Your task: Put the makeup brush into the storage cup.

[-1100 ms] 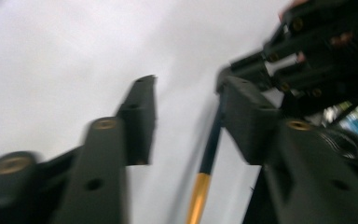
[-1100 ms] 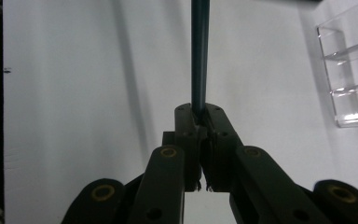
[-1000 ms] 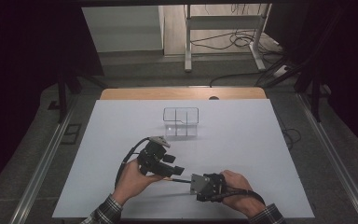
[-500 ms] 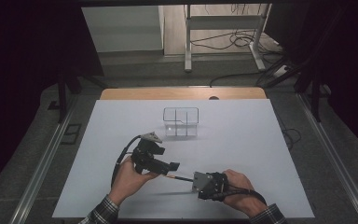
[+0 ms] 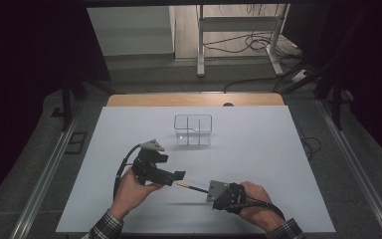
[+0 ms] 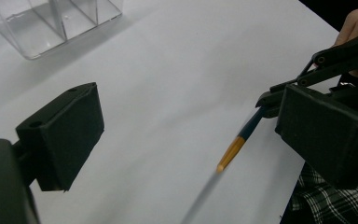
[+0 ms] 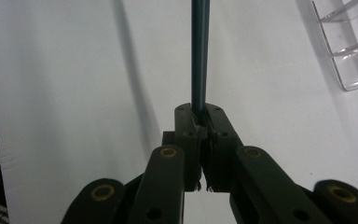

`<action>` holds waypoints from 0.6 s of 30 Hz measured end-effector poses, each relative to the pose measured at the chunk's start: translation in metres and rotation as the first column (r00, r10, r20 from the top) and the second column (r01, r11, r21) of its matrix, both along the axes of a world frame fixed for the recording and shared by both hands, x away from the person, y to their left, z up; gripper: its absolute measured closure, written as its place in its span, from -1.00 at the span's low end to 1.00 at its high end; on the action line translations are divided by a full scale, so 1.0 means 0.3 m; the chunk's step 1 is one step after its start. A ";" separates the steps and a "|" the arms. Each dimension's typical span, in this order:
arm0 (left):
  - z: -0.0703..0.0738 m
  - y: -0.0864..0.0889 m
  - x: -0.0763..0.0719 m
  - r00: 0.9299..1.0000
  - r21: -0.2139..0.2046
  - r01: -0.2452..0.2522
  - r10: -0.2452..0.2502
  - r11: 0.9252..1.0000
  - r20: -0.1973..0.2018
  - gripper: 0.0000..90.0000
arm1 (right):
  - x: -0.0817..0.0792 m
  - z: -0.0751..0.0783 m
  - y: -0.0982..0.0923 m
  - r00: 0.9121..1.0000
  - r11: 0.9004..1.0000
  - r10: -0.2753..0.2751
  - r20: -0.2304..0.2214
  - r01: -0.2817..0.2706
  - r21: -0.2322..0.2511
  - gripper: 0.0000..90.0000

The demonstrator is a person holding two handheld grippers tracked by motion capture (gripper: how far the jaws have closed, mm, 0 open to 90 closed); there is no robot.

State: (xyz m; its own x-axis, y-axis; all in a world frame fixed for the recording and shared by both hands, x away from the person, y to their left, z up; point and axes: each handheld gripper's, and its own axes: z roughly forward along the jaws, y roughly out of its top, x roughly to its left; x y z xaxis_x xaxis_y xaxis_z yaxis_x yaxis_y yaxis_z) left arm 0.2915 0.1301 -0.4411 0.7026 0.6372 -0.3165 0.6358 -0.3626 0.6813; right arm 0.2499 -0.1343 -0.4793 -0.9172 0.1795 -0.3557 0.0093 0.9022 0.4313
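Observation:
A thin dark-blue pencil (image 5: 191, 187) with an orange end sticks out level from my right gripper (image 5: 210, 189), which is shut on its shaft near the table's front edge. In the right gripper view the jaws (image 7: 200, 121) pinch the pencil (image 7: 200, 51), which runs straight ahead. My left gripper (image 5: 176, 177) is open just left of the pencil's orange tip; its jaws have just been opening. In the left gripper view the pencil (image 6: 242, 137) lies between the wide-apart pads (image 6: 65, 135) of the left gripper (image 6: 191, 135), touching neither, with the right gripper (image 6: 270, 100) beyond.
A clear plastic organizer (image 5: 193, 129) with compartments stands at the middle back of the white table (image 5: 258, 149); it shows again as a clear box (image 6: 51, 23) and as a clear box's corner (image 7: 349, 46). A wooden strip (image 5: 194, 99) borders the far edge.
My left gripper's jaws have spread apart and it has drawn back to the left, away from the right gripper. The pencil stays in the right gripper, which has not moved.

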 end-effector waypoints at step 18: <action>0.003 0.061 -0.022 0.999 -0.091 -0.031 0.033 0.995 0.025 -0.79 | 0.024 0.017 -0.050 0.993 0.992 -0.100 -0.060 0.104 0.073 0.89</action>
